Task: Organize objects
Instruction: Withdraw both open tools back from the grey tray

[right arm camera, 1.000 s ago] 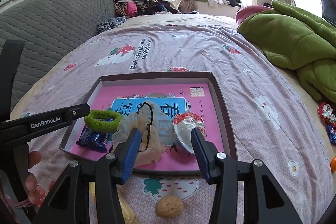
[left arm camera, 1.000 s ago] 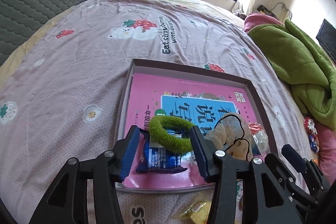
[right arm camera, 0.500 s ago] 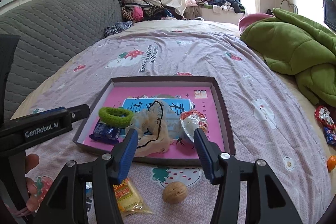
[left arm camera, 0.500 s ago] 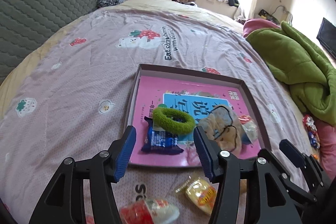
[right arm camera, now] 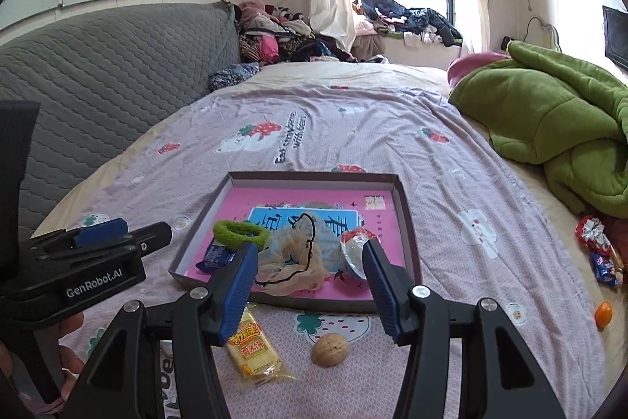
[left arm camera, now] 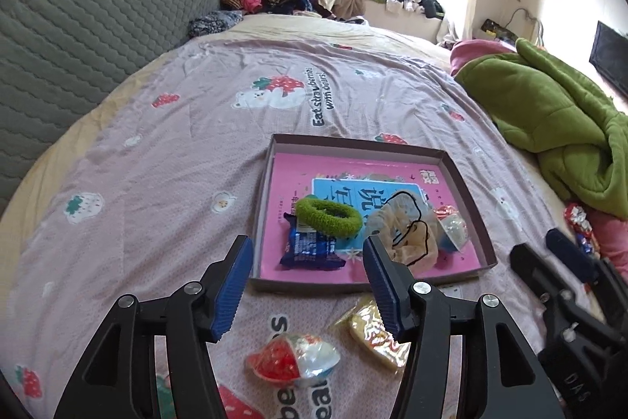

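Observation:
A shallow box [left arm camera: 271, 160] [right arm camera: 404, 199] with a pink book cover inside lies on the bedspread. In it are a green hair tie [left arm camera: 327, 215] [right arm camera: 239, 231], a blue snack packet [left arm camera: 310, 250], a beige scrunchie [left arm camera: 408, 234] [right arm camera: 298, 254] and a red-and-clear wrapped sweet [right arm camera: 353, 246]. In front of the box lie a yellow snack packet [left arm camera: 373, 332] [right arm camera: 251, 340], a red jelly cup [left arm camera: 292, 360] and a walnut [right arm camera: 330, 349]. My left gripper [left arm camera: 308, 285] is open and empty, above the bedspread before the box. My right gripper [right arm camera: 310, 293] is open and empty, above the box's near edge.
A green quilt [right arm camera: 557, 128] is heaped at the right. Wrapped sweets [right arm camera: 600, 254] and a small orange thing [right arm camera: 603, 313] lie at the bed's right edge. A grey headboard [left arm camera: 78, 26] runs along the left. Clothes are piled by the window [right arm camera: 404, 14].
Both grippers have drawn back and up from the box. The green hair tie, earlier between my left fingers, now lies in the box. The snacks and walnut in front have come into view.

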The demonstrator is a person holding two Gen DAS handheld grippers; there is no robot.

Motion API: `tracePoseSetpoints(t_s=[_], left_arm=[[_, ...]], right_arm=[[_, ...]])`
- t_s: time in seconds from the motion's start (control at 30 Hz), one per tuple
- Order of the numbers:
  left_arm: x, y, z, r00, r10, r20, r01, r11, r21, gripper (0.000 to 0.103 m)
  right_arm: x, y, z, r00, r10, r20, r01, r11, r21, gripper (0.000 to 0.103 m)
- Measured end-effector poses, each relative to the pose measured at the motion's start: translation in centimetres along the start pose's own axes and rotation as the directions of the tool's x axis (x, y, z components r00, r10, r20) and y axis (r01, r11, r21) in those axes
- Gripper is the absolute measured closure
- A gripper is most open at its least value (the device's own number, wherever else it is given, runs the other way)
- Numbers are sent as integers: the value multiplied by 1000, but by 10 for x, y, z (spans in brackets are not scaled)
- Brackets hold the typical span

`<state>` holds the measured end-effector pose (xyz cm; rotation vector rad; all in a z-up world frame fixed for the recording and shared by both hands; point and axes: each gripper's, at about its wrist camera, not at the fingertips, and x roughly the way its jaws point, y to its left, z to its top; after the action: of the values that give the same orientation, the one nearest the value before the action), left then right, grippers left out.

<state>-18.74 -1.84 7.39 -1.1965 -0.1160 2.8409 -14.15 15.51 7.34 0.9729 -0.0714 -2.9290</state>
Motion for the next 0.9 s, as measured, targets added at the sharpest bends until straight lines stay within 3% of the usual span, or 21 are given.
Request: tracePoseSetpoints(t_s=[0.37,0.9], left_arm=[[-40,-1,-9,999,-23,47,22,1000,9,43],[-74,1,-30,996,-56,74,54,998,24,43]], right_arm=[[-48,-2,5,995,1,102,-1,1000,-1,48],[-95,-9,4,982,28,186,-32,999,16,48]])
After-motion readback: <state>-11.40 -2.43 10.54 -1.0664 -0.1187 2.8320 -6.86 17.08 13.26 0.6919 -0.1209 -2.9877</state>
